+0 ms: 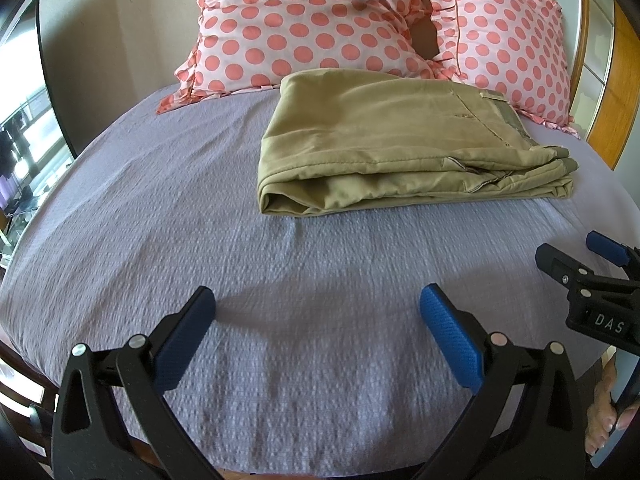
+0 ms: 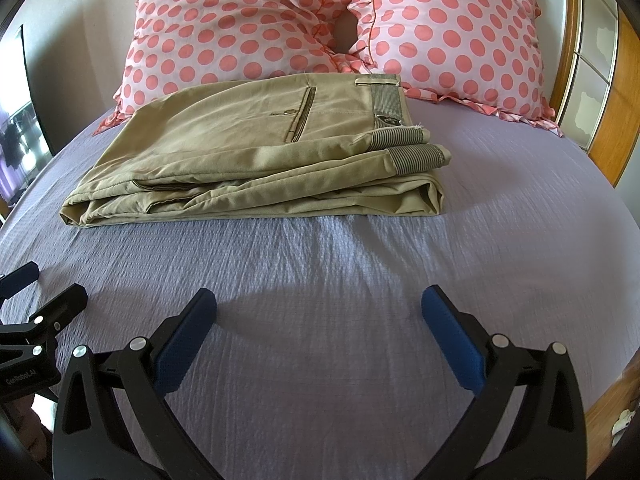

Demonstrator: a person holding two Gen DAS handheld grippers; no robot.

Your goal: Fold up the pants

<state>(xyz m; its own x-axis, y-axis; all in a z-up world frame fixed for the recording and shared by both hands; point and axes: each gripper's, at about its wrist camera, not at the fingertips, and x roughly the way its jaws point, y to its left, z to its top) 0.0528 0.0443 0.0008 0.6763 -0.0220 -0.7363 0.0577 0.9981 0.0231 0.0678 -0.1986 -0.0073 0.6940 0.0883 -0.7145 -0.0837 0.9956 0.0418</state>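
Pants [image 2: 256, 152] lie folded in a compact stack on the bedspread [image 2: 320, 264] just in front of the pillows [image 2: 240, 20], so we judge folding complete and hold the left gripper [image 1: 316, 328] and right gripper [image 2: 318, 328] wide apart, empty, short of the stack.

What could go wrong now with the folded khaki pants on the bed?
The folded khaki cotton pants lie in loose layers, so a push or a one-layer grab might undo the fold. Their far edge meets the pink polka-dot pillows; a leaning pillow may disturb them. Both the left gripper and right gripper are open above the lilac textured bedspread, which might snag.
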